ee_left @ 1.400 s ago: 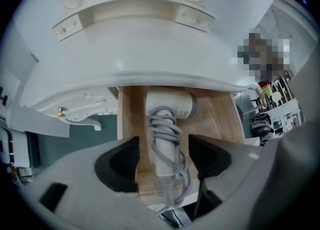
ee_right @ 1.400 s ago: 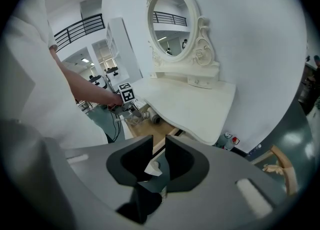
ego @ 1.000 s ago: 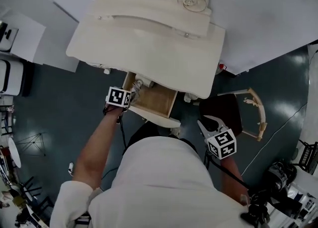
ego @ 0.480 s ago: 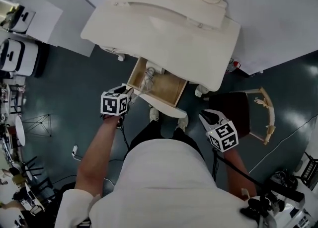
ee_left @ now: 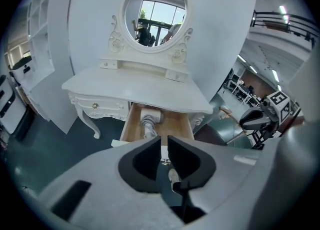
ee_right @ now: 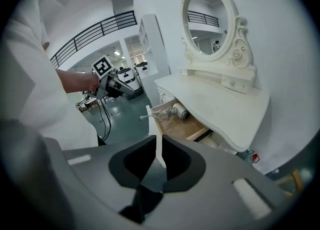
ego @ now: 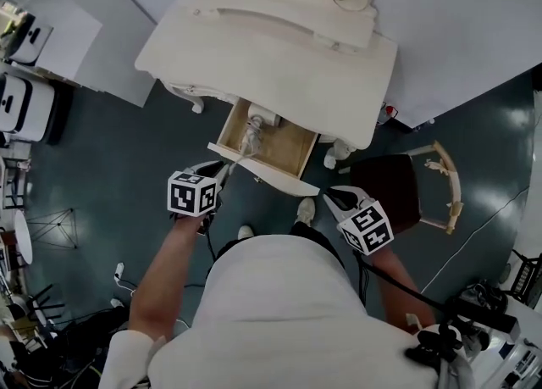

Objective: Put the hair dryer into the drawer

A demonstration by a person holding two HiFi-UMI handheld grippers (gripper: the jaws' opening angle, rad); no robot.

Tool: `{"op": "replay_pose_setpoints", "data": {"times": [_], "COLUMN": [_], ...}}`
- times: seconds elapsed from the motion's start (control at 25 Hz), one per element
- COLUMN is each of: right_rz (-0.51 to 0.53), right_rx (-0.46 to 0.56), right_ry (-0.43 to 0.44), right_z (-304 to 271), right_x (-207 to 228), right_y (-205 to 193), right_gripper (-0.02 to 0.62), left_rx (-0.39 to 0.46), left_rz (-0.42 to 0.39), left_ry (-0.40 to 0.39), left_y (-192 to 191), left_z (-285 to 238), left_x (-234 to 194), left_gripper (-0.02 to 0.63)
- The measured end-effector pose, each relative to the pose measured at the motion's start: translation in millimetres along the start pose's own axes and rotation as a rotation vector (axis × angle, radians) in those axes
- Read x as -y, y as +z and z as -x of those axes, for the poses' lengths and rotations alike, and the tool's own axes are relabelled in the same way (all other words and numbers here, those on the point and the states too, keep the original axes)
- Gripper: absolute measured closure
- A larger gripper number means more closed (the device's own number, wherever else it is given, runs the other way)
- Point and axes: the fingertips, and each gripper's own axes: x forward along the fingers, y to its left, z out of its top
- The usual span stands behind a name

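The white hair dryer (ego: 254, 130) lies in the open wooden drawer (ego: 292, 152) of the white dressing table (ego: 279, 74), its cord bunched by the drawer's front. My left gripper (ego: 223, 169) hangs just in front of the drawer's left corner, apart from it. Its jaws are closing to a narrow gap with nothing between them (ee_left: 164, 142). The dryer (ee_left: 148, 119) shows beyond them. My right gripper (ego: 333, 196) is near the drawer's right front corner, jaws closing and empty (ee_right: 159, 143). The dryer (ee_right: 178, 112) and the left gripper (ee_right: 114, 86) lie ahead of it.
A chair with a dark seat (ego: 395, 189) stands right of the drawer, close to my right gripper. An oval mirror (ee_left: 156, 16) tops the table. White appliances (ego: 24, 116) stand at the far left. My shoe (ego: 305, 209) is below the drawer front.
My left gripper has drawn back from the drawer toward me, leaving the hair dryer inside. The right gripper has moved left, closer to the drawer front.
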Motion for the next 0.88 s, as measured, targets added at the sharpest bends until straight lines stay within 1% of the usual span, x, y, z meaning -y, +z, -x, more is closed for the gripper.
{"op": "replay_pose_setpoints", "data": {"times": [0.08, 0.2, 0.36, 0.44, 0.64, 0.8, 0.88], "right_rz": [-0.003, -0.001, -0.005, -0.02, -0.036, -0.044, -0.05], "right_rx": [0.01, 0.022, 0.012, 0.01, 0.007, 0.009, 0.008], "right_ry": [-0.005, -0.032, -0.06, -0.067, -0.087, -0.108, -0.113], "right_z": [-6.1, -17.3, -29.3, -35.3, -51.4, -63.9, -71.5], "right_x": [-15.0, -54.4, -97.4, -119.5, -180.0, -220.4, -238.3], "right_y": [8.7, 11.0, 11.0, 10.8, 11.1, 12.2, 11.9], "right_gripper": [0.566, 0.594, 0.597, 0.597, 0.595, 0.595, 0.595], "left_rx": [0.014, 0.058, 0.088, 0.089, 0.08, 0.081, 0.081], "left_rz": [-0.012, -0.008, -0.026, -0.054, -0.158, -0.21, -0.235], "left_ry": [-0.044, -0.144, -0.289, -0.343, -0.441, -0.533, -0.553], "left_y": [-4.7, -27.3, -50.9, -63.4, -101.0, -126.3, -136.8], "left_z": [11.8, 37.8, 69.9, 86.7, 128.8, 157.9, 168.3], "left_x": [7.7, 17.2, 35.0, 40.0, 42.0, 39.5, 33.6], "left_gripper": [0.604, 0.604, 0.604, 0.603, 0.603, 0.603, 0.603]}}
